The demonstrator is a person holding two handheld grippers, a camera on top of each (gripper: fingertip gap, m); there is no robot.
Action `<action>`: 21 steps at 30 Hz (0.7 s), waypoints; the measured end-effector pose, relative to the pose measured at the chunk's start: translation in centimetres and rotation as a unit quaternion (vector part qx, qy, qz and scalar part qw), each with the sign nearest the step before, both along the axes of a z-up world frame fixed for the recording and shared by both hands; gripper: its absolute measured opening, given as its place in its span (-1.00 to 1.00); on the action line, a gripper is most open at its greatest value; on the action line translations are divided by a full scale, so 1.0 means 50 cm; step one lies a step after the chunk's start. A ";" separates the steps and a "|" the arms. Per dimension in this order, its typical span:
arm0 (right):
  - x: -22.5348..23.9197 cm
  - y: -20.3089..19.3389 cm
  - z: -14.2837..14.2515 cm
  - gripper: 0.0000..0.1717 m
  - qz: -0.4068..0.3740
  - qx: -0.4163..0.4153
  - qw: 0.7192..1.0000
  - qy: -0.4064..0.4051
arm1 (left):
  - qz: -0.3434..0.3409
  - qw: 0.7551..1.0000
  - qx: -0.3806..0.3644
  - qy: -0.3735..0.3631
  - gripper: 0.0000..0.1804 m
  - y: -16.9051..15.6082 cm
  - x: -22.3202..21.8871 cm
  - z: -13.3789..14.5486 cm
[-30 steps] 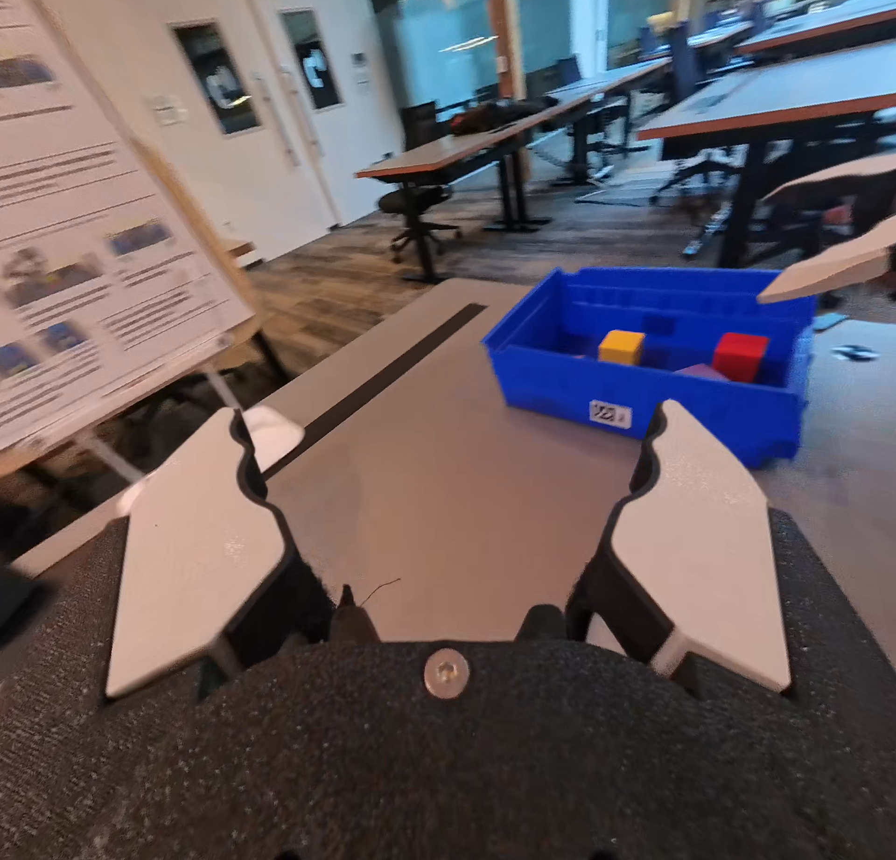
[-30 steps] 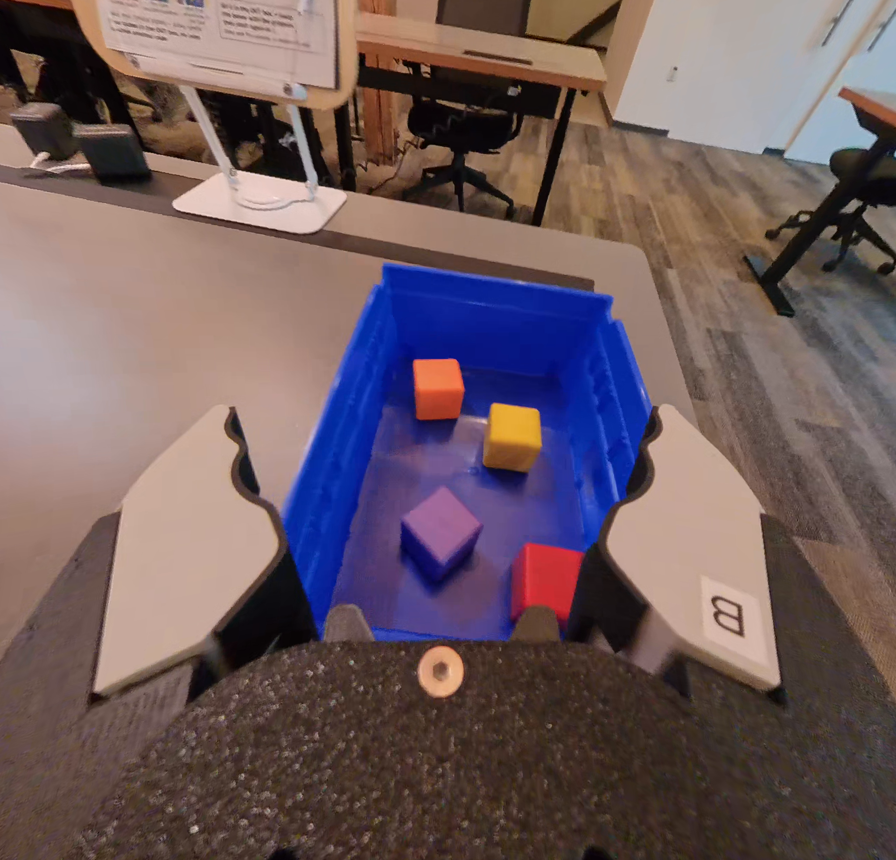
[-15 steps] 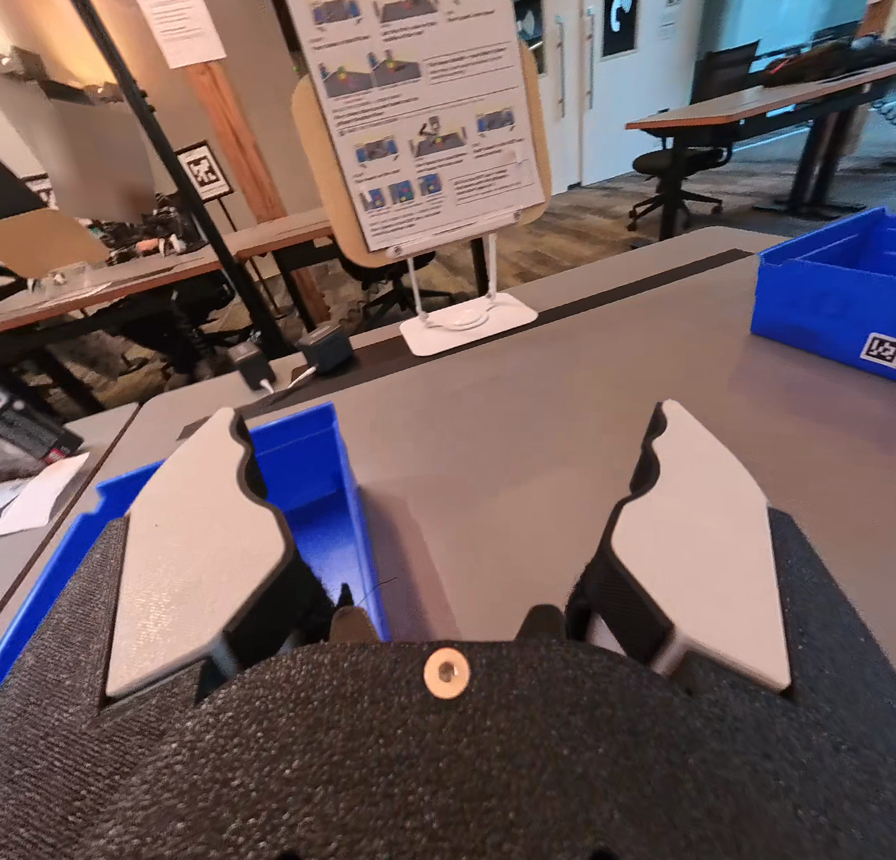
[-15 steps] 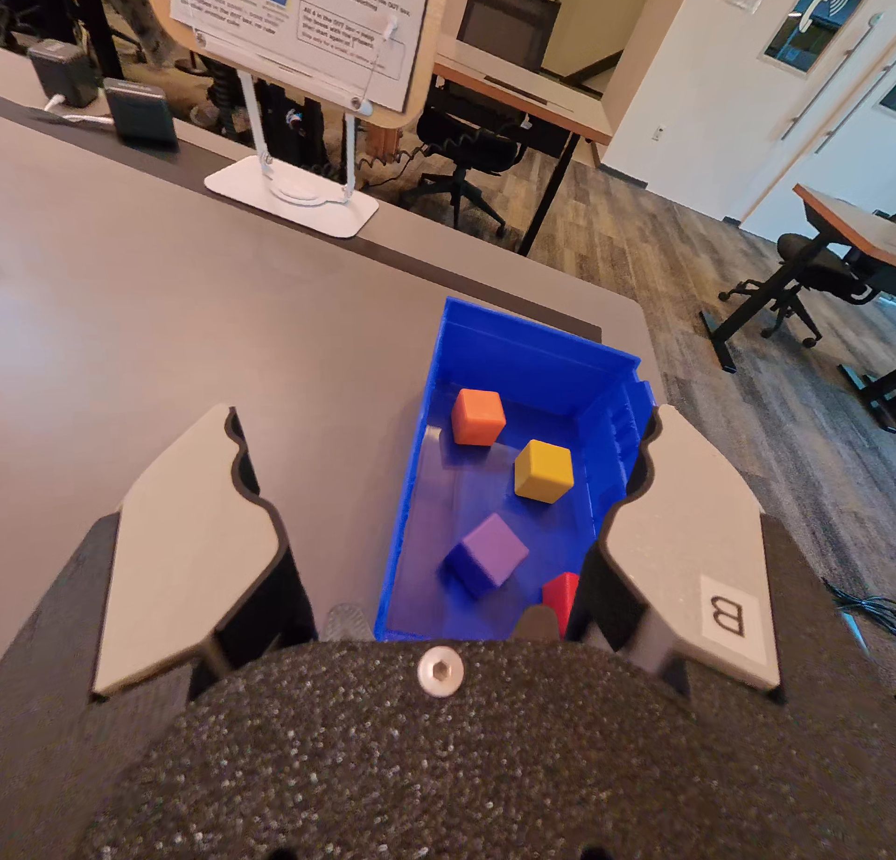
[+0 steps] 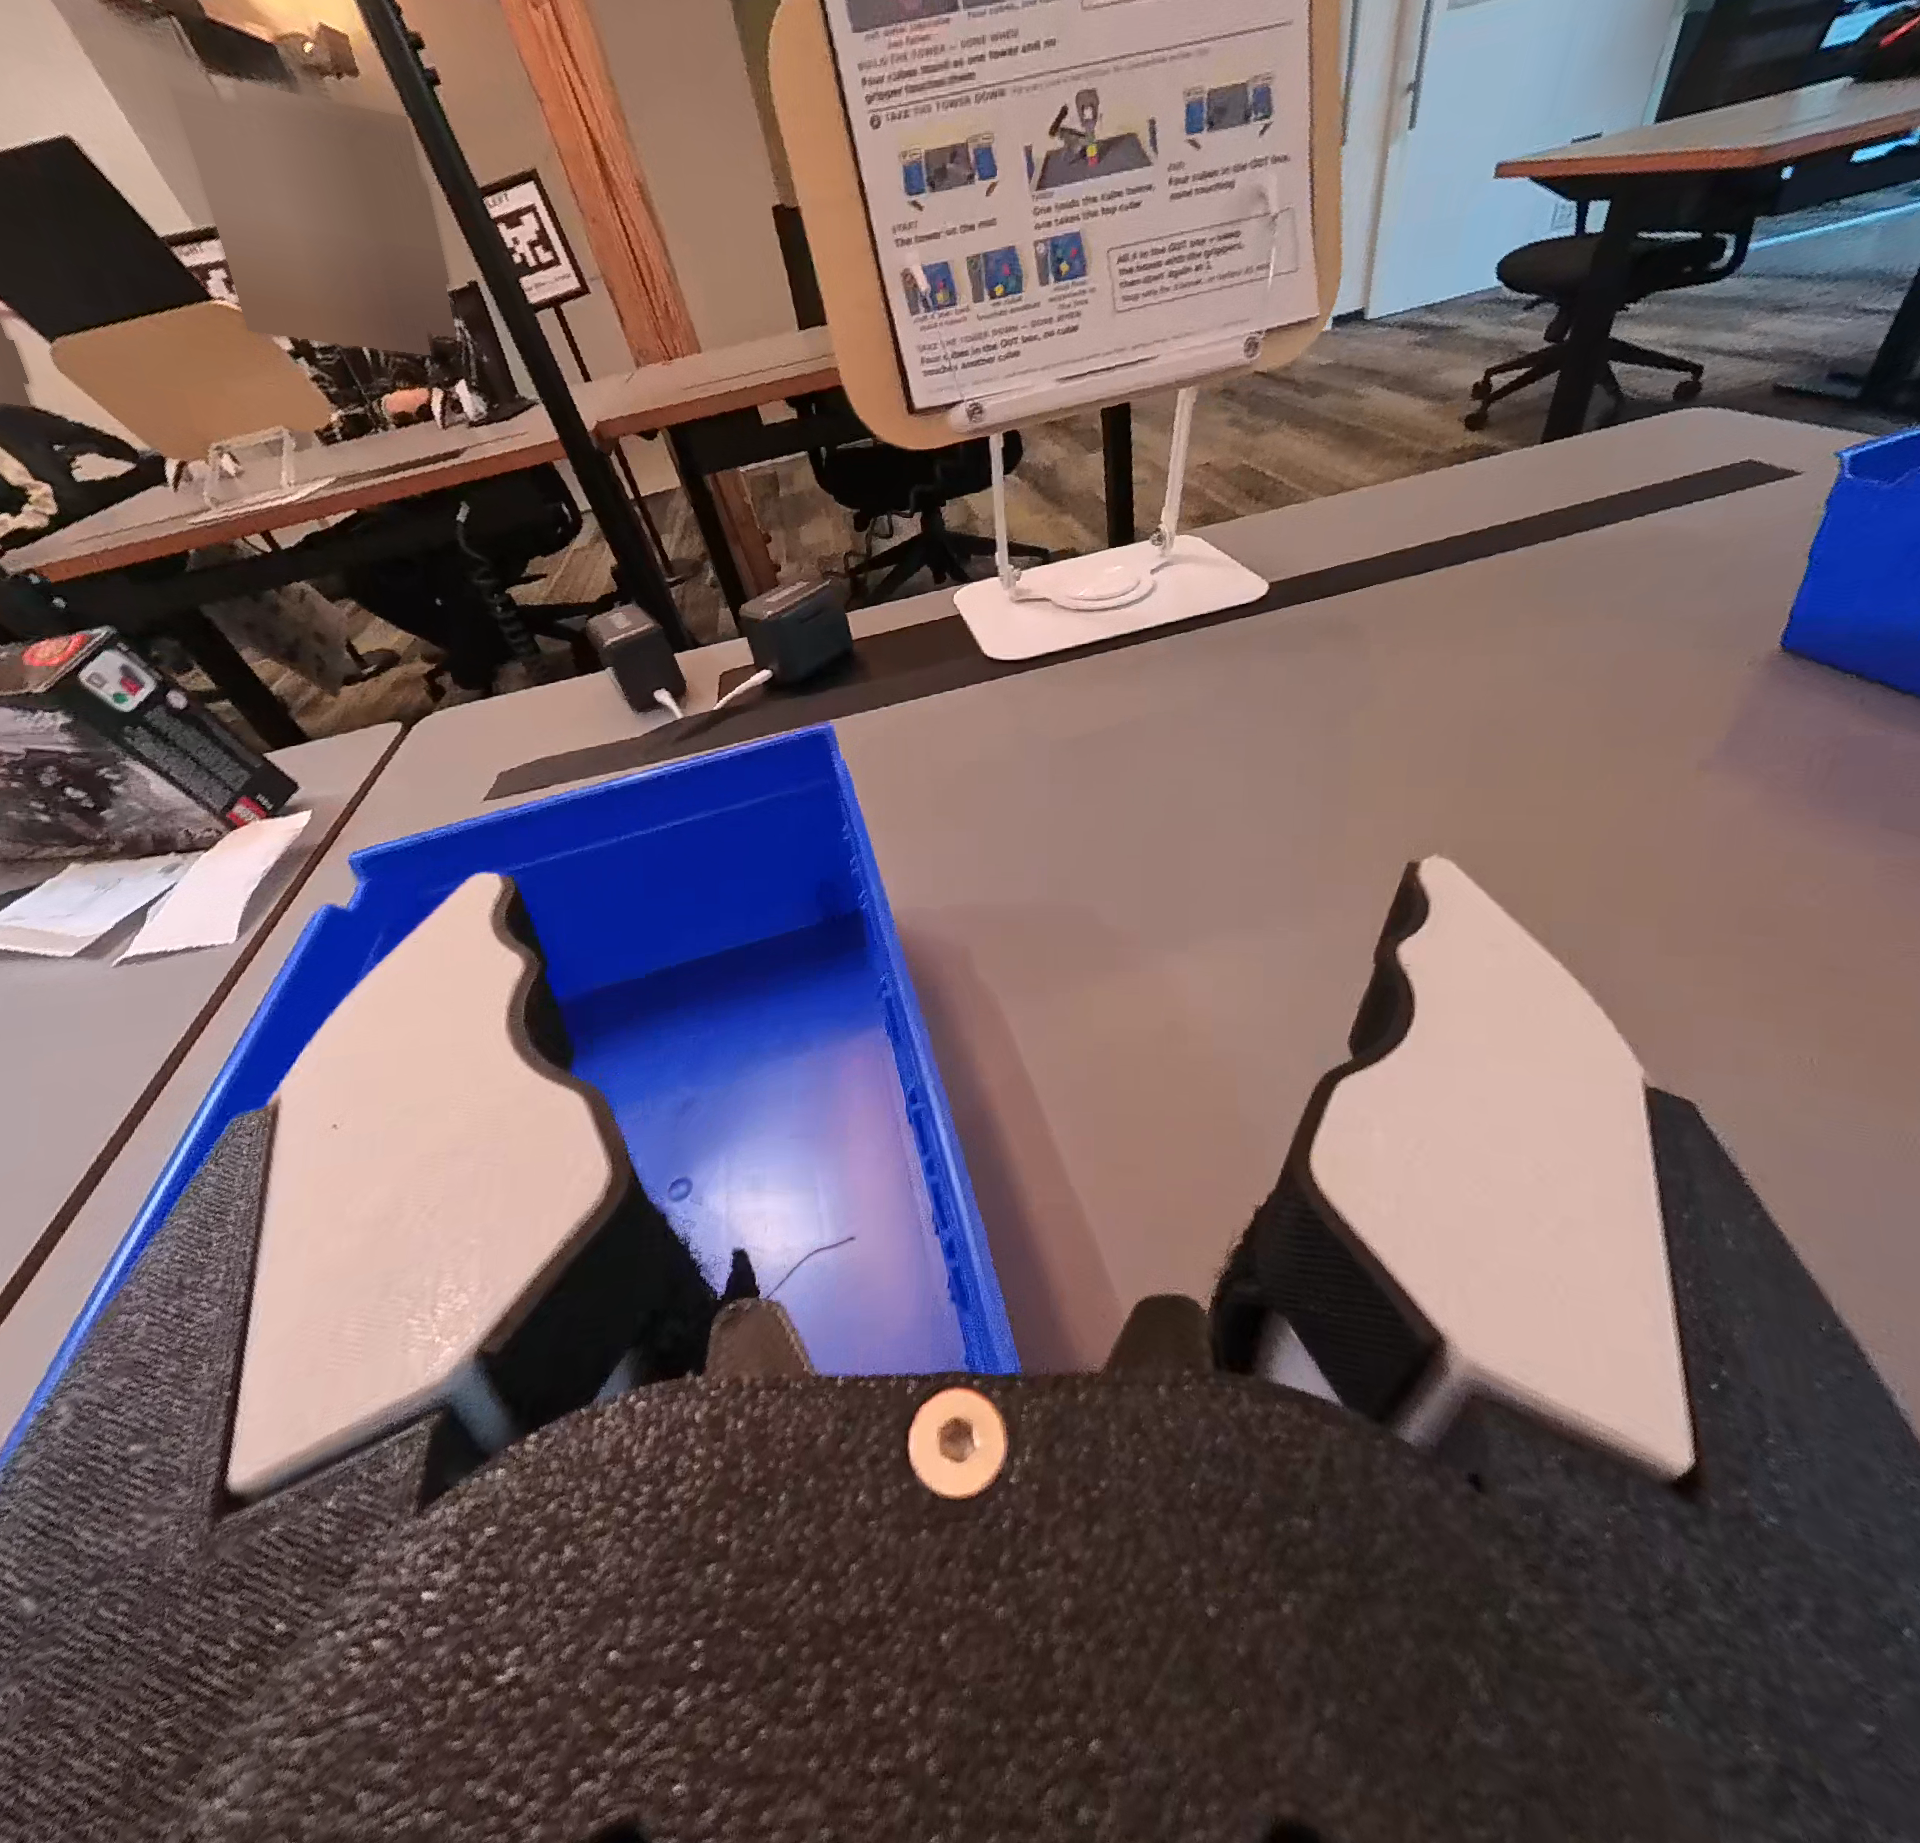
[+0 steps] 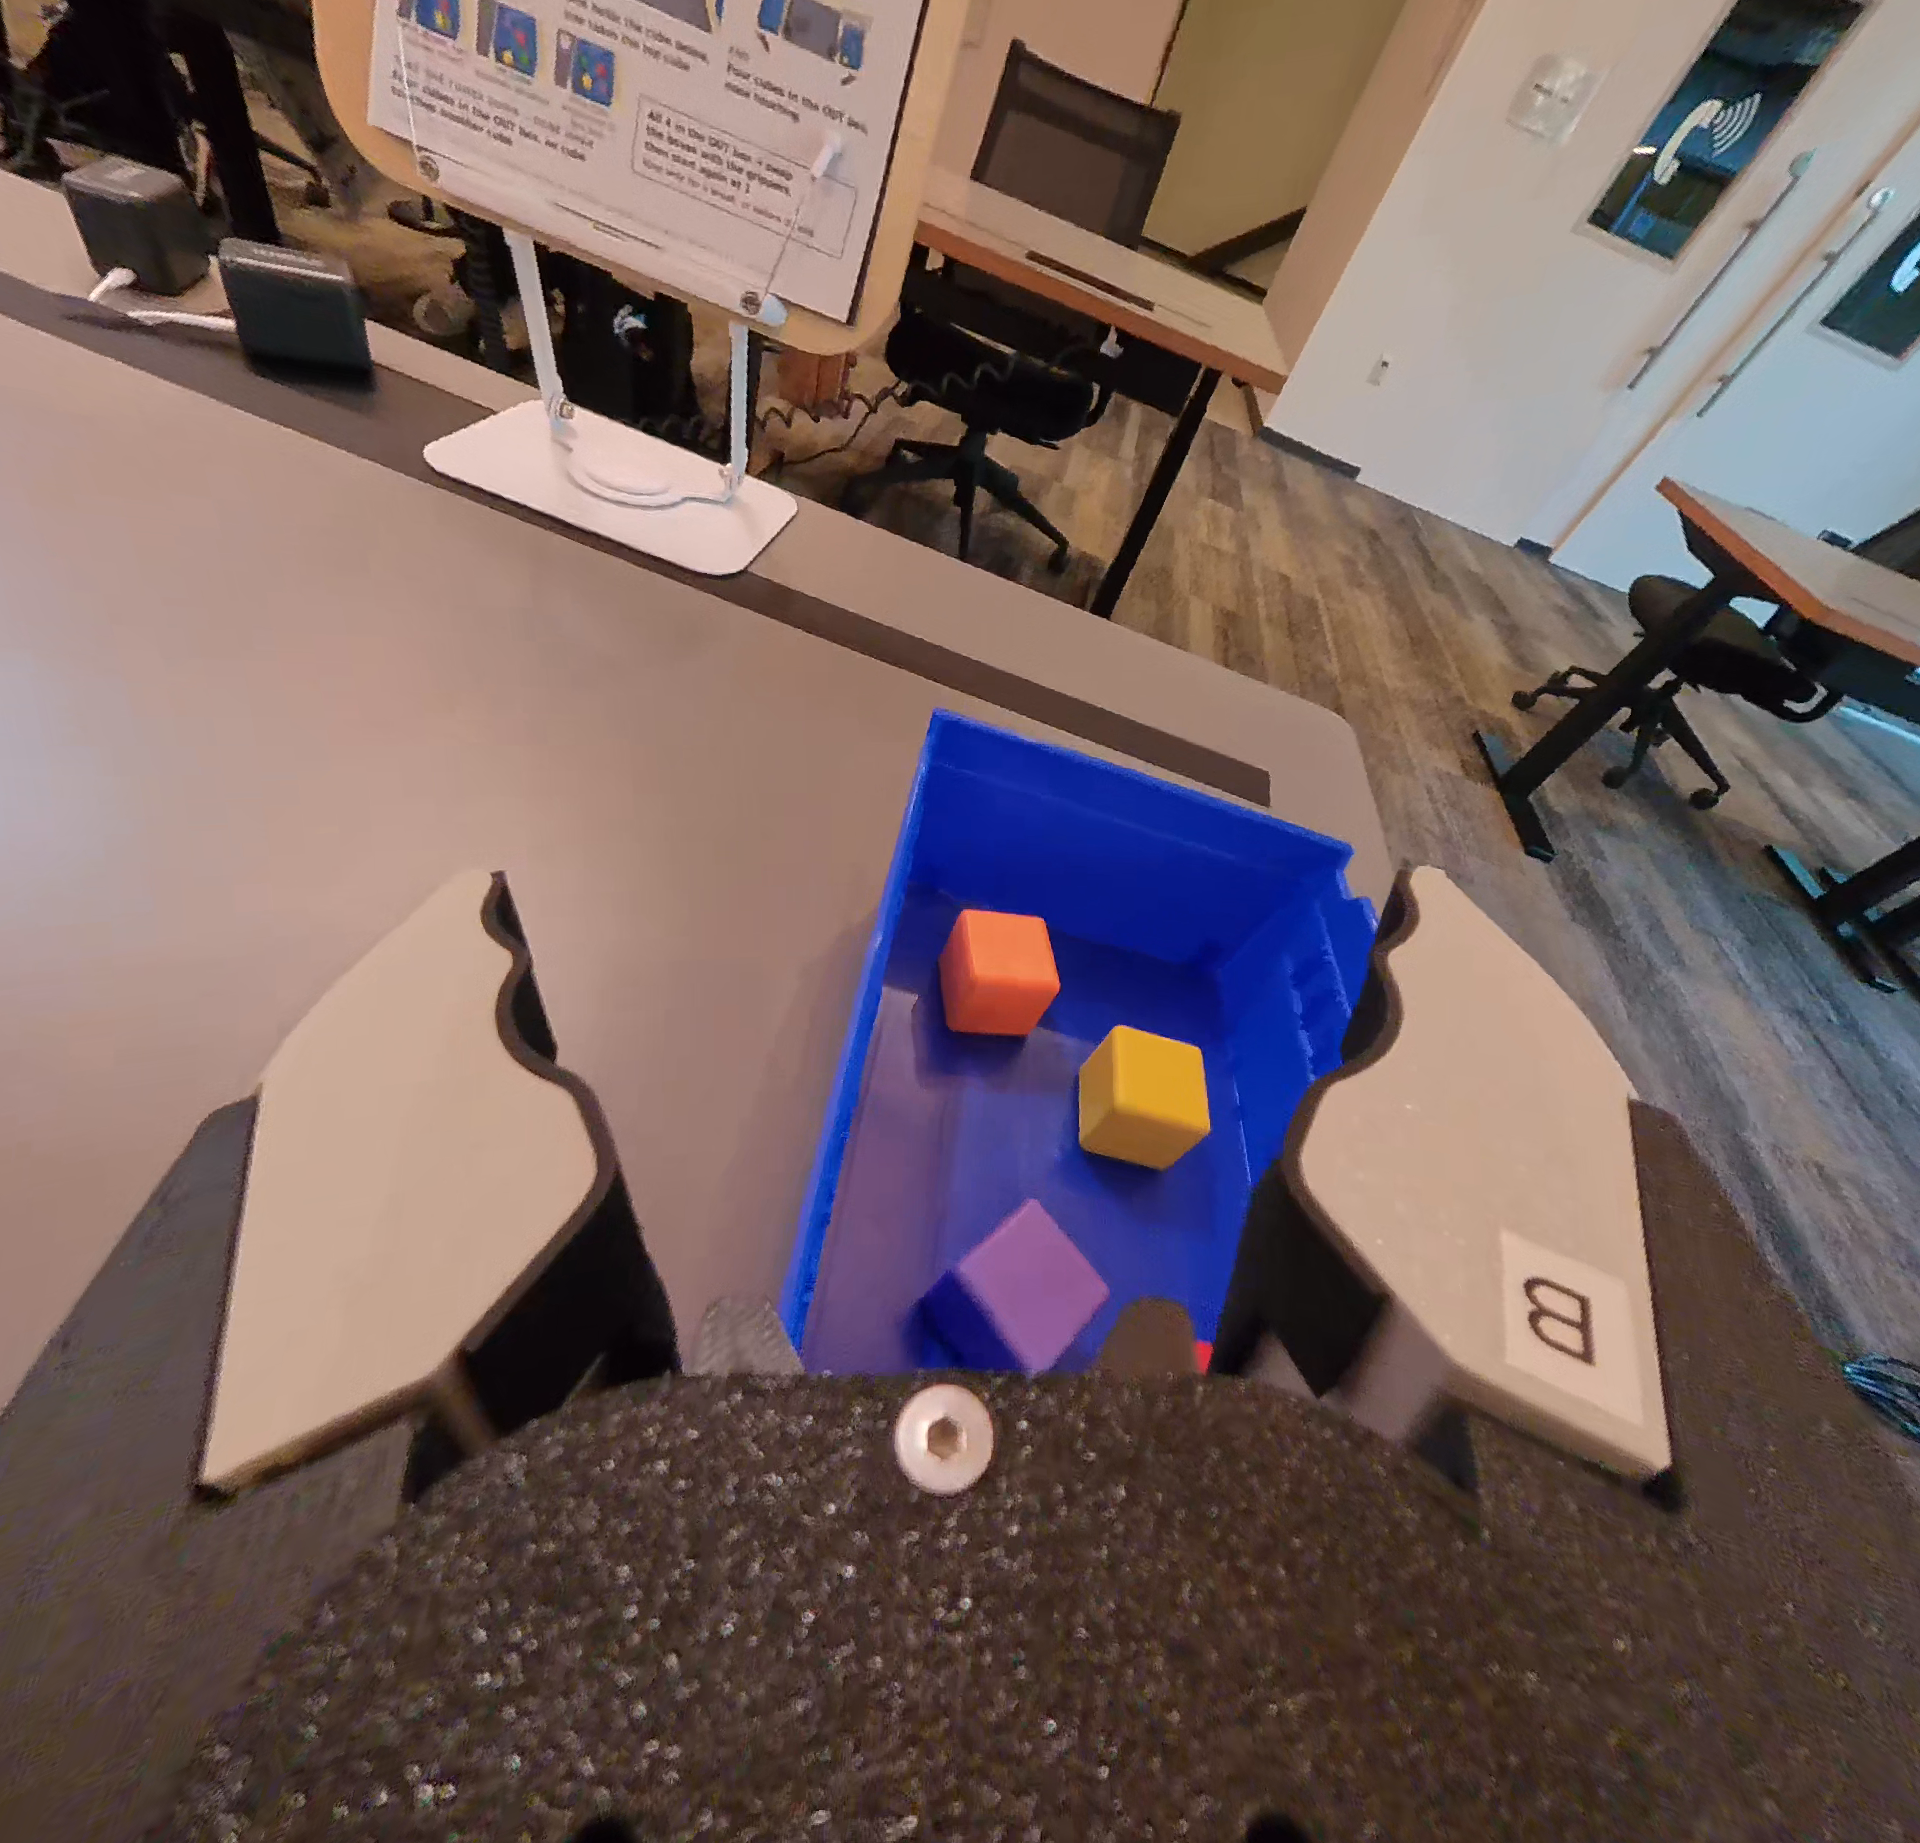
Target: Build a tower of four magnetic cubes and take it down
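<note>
Centrally, instruction sheet (image 5: 1081,162) (printed, illustrated)

The blue bin (image 6: 1049,837) looks like shiny plastic. The orange cube (image 6: 1000,970) and yellow cube (image 6: 1141,1095) look smooth and matt. The grey table (image 5: 1299,858) is smooth. The far floor (image 6: 1403,588) looks like wood.
</note>
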State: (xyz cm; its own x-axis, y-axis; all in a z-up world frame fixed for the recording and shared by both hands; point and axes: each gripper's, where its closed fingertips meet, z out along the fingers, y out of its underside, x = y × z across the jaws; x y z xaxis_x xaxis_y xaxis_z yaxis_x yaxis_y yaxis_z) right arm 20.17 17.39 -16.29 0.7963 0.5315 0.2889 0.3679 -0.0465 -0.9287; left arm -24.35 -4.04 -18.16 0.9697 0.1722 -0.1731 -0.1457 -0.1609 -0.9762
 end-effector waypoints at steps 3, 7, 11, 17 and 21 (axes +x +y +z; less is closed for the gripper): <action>-0.009 0.006 -0.032 0.72 0.011 -0.022 0.999 -0.022 | 0.002 1.000 0.002 -0.014 0.61 -0.003 -0.002 -0.015; -0.019 -0.003 -0.091 0.72 0.021 -0.072 0.995 -0.059 | -0.022 0.998 -0.048 -0.016 0.56 0.013 0.018 -0.066; -0.014 -0.020 -0.166 0.72 0.020 -0.141 0.985 -0.095 | -0.038 0.992 -0.117 0.014 0.48 0.020 0.034 -0.118; -0.001 -0.020 -0.271 0.60 -0.012 -0.227 0.964 -0.137 | -0.018 0.968 -0.246 0.053 0.24 0.003 0.006 -0.195; -0.002 -0.028 -0.314 0.32 -0.009 -0.269 0.951 -0.153 | -0.015 0.943 -0.324 0.070 -0.02 -0.012 -0.019 -0.233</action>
